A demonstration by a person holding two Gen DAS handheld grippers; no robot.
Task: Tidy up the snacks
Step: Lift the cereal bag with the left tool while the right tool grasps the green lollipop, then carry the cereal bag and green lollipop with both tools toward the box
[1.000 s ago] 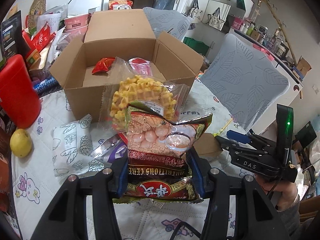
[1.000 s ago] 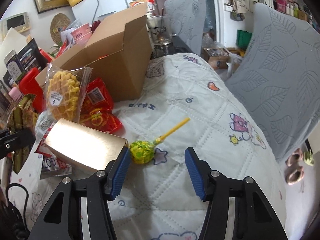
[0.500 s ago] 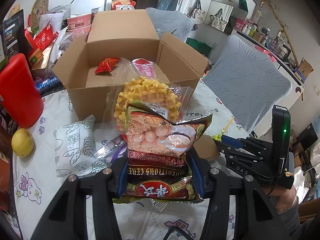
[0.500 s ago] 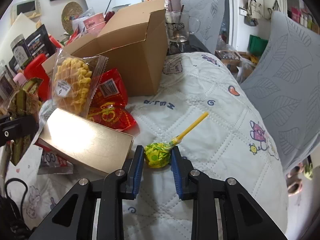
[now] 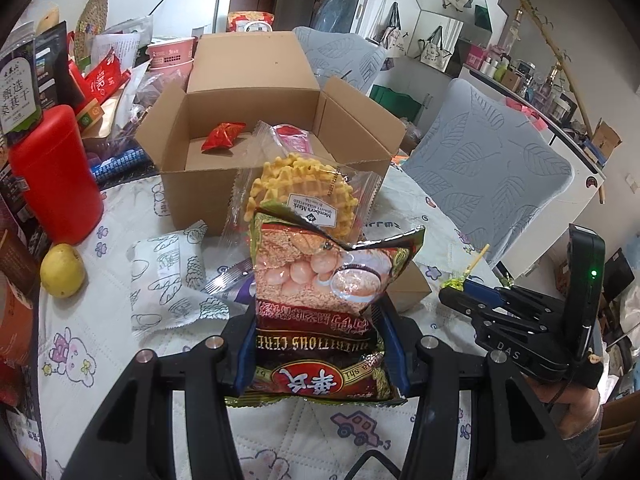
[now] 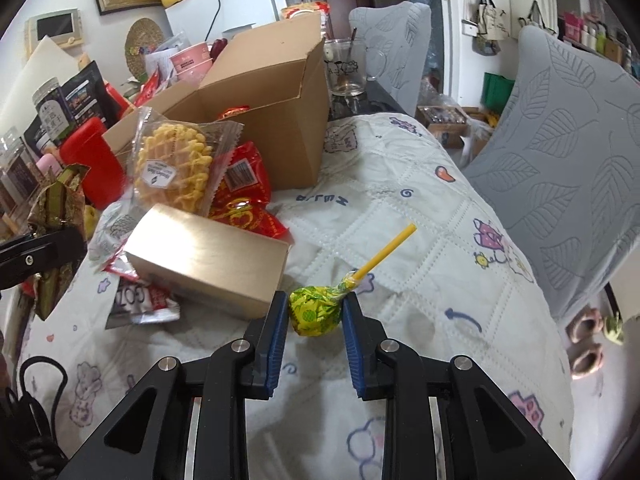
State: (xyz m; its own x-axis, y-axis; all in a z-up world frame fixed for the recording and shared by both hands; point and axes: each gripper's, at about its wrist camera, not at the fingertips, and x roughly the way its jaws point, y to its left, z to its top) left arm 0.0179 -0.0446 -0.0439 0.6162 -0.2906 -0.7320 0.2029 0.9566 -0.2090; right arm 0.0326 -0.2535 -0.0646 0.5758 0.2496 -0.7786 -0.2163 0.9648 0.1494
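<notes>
My left gripper (image 5: 320, 340) is shut on a red and green cereal packet (image 5: 324, 300) and holds it upright above the table, short of the open cardboard box (image 5: 208, 196). The box holds a red sweet (image 5: 222, 136) and a pink packet (image 5: 292, 140). A wrapped waffle (image 5: 304, 200) leans against the box front. My right gripper (image 6: 314, 312) is shut on a green-wrapped lollipop (image 6: 316, 308) with a yellow stick, lifted just off the quilted cloth. It also shows in the left wrist view (image 5: 460, 280).
A gold box (image 6: 208, 256), red packets (image 6: 244, 200) and a white bread packet (image 5: 168, 276) lie before the cardboard box. A red canister (image 5: 56, 176), a yellow fruit (image 5: 62, 270) and piled packets stand left. Grey chairs (image 6: 568, 168) flank the table's right edge.
My right gripper closed on the lollipop and raised it slightly. My left gripper rose with the cereal packet, looking further down into the box.
</notes>
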